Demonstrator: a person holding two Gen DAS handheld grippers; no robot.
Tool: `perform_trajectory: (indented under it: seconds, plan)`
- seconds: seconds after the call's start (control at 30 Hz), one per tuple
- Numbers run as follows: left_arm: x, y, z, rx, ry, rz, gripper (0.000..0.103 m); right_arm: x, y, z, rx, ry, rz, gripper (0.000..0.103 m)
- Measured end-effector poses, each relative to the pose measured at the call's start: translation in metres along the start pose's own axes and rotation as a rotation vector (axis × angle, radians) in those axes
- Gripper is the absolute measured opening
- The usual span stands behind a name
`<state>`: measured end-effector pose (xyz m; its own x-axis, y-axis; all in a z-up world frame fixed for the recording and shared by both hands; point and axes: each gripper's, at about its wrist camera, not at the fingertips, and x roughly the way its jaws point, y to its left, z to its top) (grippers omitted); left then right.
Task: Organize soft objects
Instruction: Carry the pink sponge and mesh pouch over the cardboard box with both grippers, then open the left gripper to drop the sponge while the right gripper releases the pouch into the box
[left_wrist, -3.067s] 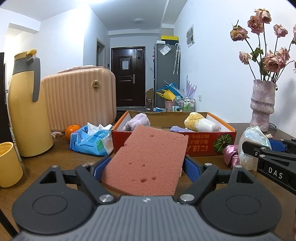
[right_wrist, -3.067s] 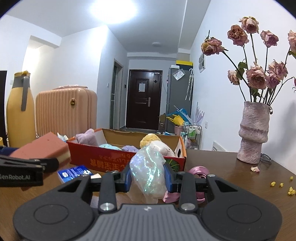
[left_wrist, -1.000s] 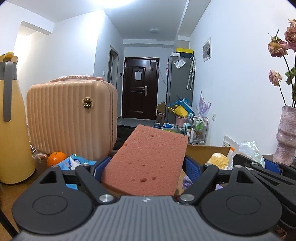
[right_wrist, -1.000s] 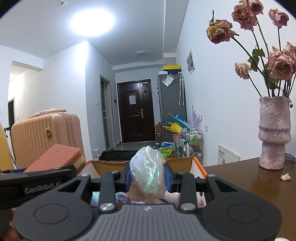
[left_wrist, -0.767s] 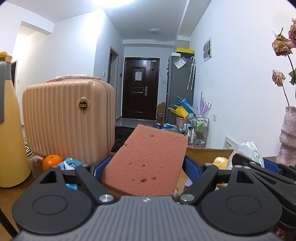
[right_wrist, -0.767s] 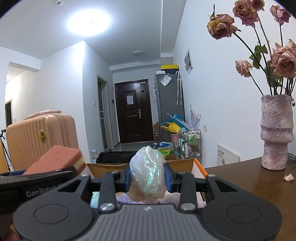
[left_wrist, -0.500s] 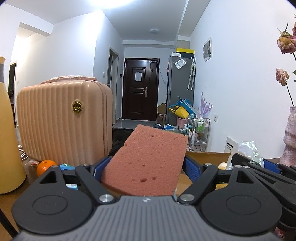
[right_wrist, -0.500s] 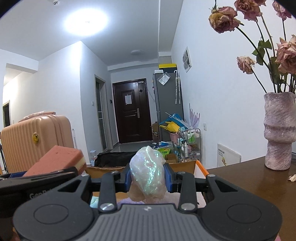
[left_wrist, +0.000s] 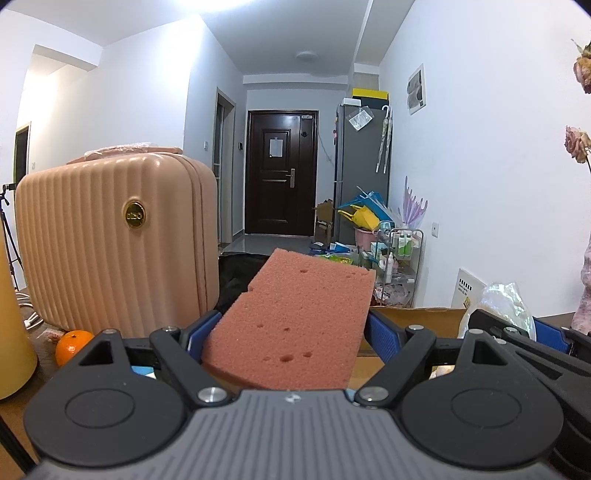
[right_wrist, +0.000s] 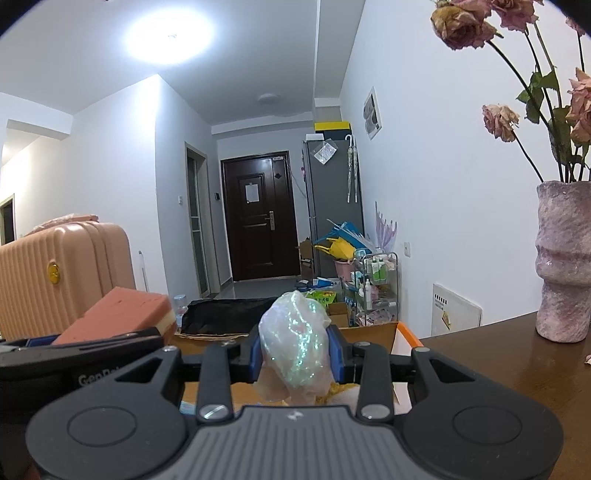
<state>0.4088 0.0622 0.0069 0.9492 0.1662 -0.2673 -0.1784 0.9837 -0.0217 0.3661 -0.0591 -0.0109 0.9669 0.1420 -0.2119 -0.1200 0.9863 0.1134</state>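
One pink sponge at 6 o'clock, one iridescent plastic bag, one cardboard box, one ribbed pink suitcase at 9 o'clock, one orange, one vase at 3 o'clock.

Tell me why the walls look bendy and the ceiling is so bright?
Both wrist views use fisheye lenses, so straight walls bow and corners go dark. In the right wrist view the ceiling lamp glares white and the bag glitters; in the left wrist view the sponge looks sharp.
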Motion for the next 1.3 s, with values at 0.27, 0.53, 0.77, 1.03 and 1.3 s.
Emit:
perform_trajectory:
  seconds: [0.27, 0.53, 0.77, 1.03, 1.3]
  plan:
    - [0.013, 0.000, 0.000, 0.012, 0.006, 0.003, 0.084, 0.009, 0.001, 0.002, -0.011, 0.013, -0.013, 0.034]
    - [0.019, 0.003, -0.003, 0.009, 0.022, 0.002, 0.084, 0.014, -0.001, 0.003, -0.012, 0.030, -0.012, 0.036]
    - [0.021, 0.008, -0.003, -0.003, 0.022, 0.011, 0.096, 0.015, -0.003, 0.005, -0.001, 0.034, -0.021, 0.045]
    - [0.018, 0.013, -0.002, -0.028, 0.017, 0.034, 0.103, 0.015, -0.012, 0.007, 0.040, 0.041, -0.060, 0.079]
    - [0.016, 0.016, -0.002, -0.042, 0.019, 0.040, 0.103, 0.014, -0.022, 0.007, 0.092, 0.034, -0.106, 0.101]
